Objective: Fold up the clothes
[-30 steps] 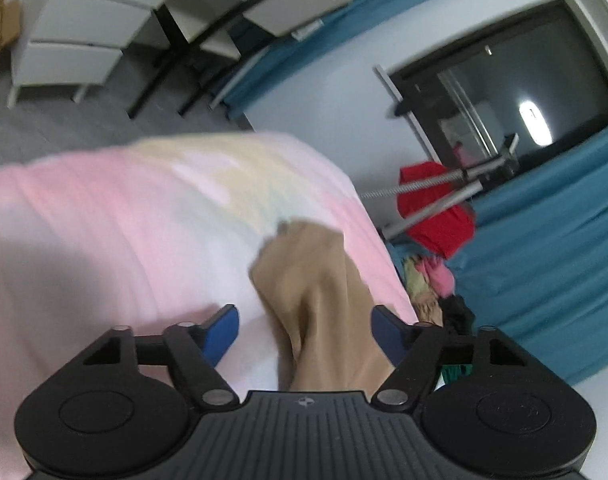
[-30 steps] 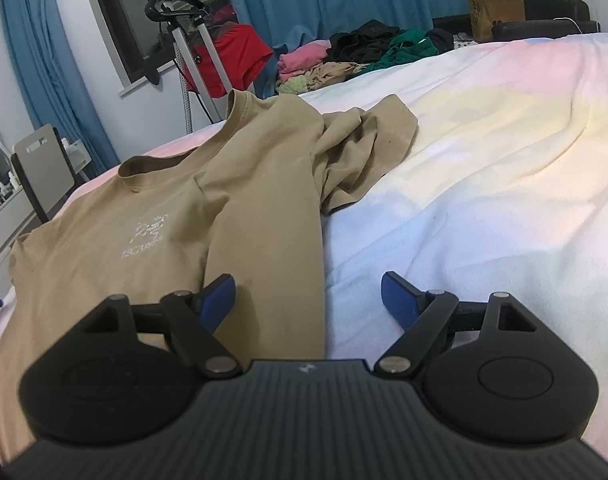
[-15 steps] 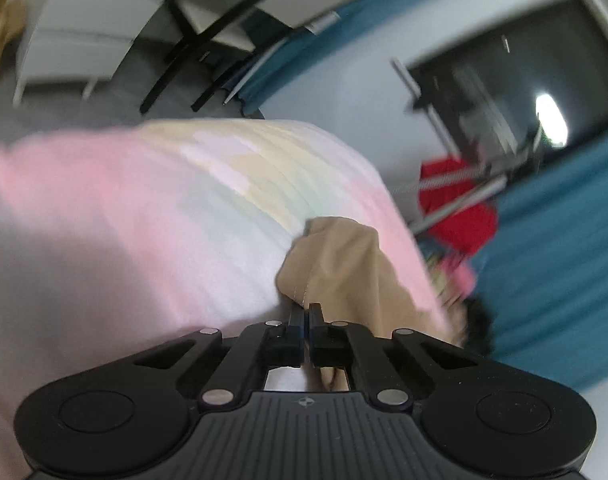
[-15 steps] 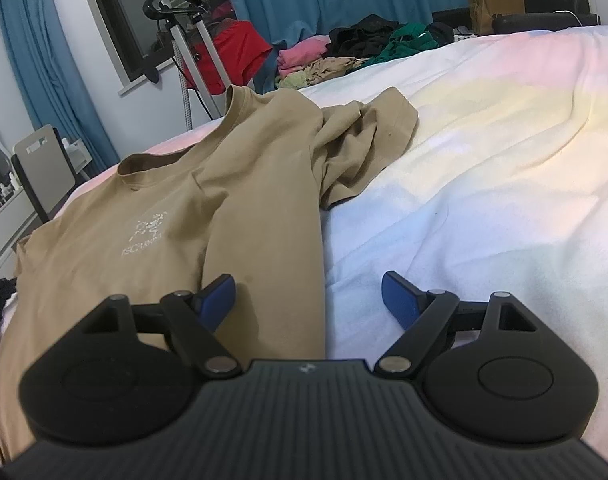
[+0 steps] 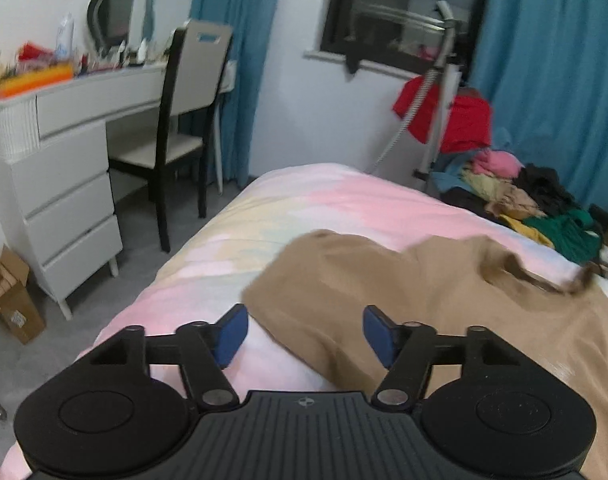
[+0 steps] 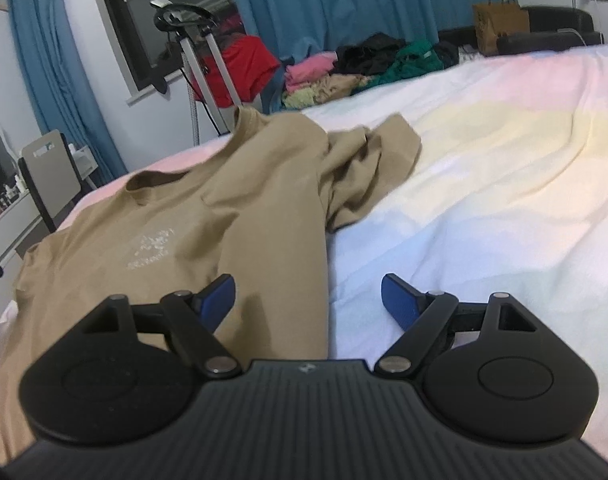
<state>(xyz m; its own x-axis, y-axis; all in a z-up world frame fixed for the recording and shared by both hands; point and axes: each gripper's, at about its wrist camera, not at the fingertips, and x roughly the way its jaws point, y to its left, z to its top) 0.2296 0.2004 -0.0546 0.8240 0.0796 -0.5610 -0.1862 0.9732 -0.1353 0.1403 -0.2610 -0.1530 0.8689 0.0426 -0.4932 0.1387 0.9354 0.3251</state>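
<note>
Tan cotton, thin and limp, made up the T-shirt (image 6: 192, 232), which lay face up on the pastel bed (image 6: 503, 184) with one sleeve (image 6: 367, 172) bunched on the far side. I judged it light and apt to drape, so hems and sleeve edges were the sound holds. My left tool (image 5: 305, 334) stood wide open and empty over the near sleeve edge. My right tool (image 6: 307, 300) was likewise open, holding nothing, straddling the side edge. Motion blur left the collar area unclear, probably rumpled. Open bedding lay to the right for folding.
</note>
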